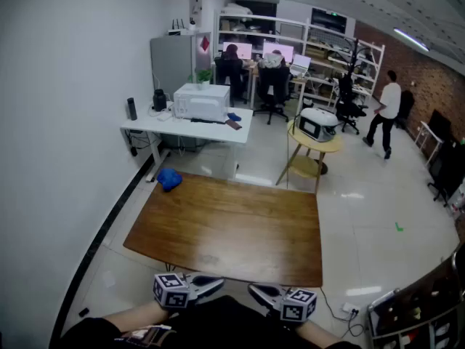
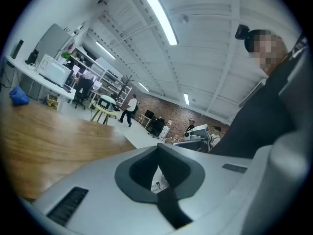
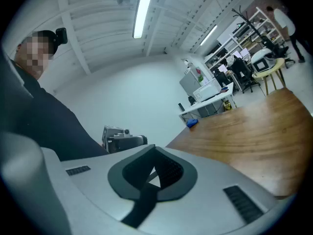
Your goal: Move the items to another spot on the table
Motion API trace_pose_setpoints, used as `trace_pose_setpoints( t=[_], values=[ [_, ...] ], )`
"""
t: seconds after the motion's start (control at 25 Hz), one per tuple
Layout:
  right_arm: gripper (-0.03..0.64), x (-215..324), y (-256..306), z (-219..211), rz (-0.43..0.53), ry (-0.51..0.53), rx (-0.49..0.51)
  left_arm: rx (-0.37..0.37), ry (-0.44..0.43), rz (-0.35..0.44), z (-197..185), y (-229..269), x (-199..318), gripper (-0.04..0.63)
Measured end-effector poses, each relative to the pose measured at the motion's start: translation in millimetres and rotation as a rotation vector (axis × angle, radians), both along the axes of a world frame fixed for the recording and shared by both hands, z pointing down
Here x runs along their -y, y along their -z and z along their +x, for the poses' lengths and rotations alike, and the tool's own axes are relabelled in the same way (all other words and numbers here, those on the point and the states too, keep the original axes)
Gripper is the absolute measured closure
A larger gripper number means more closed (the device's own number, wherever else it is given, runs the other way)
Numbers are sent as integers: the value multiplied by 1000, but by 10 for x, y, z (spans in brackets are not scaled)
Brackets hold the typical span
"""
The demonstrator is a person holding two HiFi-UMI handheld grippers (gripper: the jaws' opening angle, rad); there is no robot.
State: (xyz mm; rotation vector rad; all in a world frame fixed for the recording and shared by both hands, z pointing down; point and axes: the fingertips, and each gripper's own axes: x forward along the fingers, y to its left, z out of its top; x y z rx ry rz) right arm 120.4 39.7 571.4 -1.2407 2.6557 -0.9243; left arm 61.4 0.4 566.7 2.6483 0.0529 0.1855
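Both left gripper [image 1: 216, 283] and right gripper [image 1: 254, 291] hover closed near table [image 1: 232, 224].

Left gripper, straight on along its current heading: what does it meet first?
Most likely the right gripper: in the head view the left gripper points sideways at it, tip to tip, with only a gap between. Depth is unclear.
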Motion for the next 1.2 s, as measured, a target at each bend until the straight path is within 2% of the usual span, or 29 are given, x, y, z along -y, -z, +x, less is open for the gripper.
trace_pose_setpoints(
  t=[0.28, 0.48, 0.6, 0.76, 0.88, 1.0, 1.12, 1.2],
  values=[
    [632, -29, -81, -20, 1, 45, 9, 31, 31, -14, -48, -112, -102, 603],
    [632, 205, -159, -235, -28, 103, -7, 29, 73, -32, -294, -158, 70, 603],
    [630, 535, -74, -525, -26, 116, -33, -3, 121, -27, -647, -78, 410, 603],
    [629, 1141, -30, -1131, -12, 113, -61, -28, 156, -28, -1333, -68, 983, 603],
    [629, 1609, -46, -1579, -3, 120, -88, -18, 181, -3, -1848, -126, 1402, 603],
    [629, 2080, -69, -1968, 12, 134, -131, -16, 218, -17, -2306, -159, 1826, 603],
    [605, 2479, -69, -2147, 25, 158, -185, -54, 270, -48, -2576, -150, 2190, 603],
    [599, 2742, -28, -2149, 17, 152, -200, -49, 308, -51, -2668, -153, 2419, 603]
  ],
)
